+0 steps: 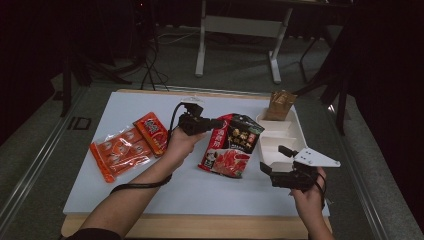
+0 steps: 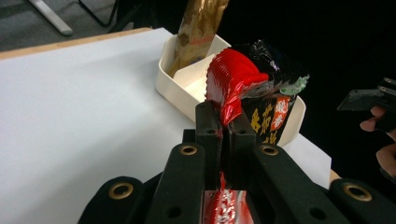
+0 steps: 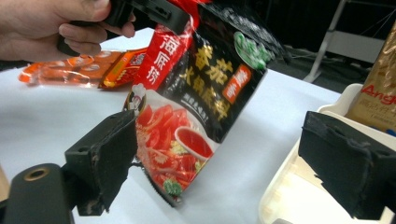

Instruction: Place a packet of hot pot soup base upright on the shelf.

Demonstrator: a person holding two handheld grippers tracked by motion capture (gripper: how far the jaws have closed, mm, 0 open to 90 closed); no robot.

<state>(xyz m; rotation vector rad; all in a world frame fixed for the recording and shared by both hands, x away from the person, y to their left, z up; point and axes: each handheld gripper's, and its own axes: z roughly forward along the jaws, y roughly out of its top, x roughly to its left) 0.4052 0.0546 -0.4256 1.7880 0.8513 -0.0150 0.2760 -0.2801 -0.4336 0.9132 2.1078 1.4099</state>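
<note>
Black foam pads face each other across a wide gap on the right gripper, held low at the near right of the white table with nothing between them. Just beyond it, a glossy red-and-black soup base pouch printed with tomato slices hangs tilted, its bottom edge at the tabletop and its crinkled upper corner pinched flat between the pressed-together jaws of the left gripper. Right beside the pouch sits a cream plastic tray with dividers, and a gold foil packet stands upright in its far compartment. Off to the left lie a clear bag of orange sausages and a small orange sachet, well apart from the tray.
</note>
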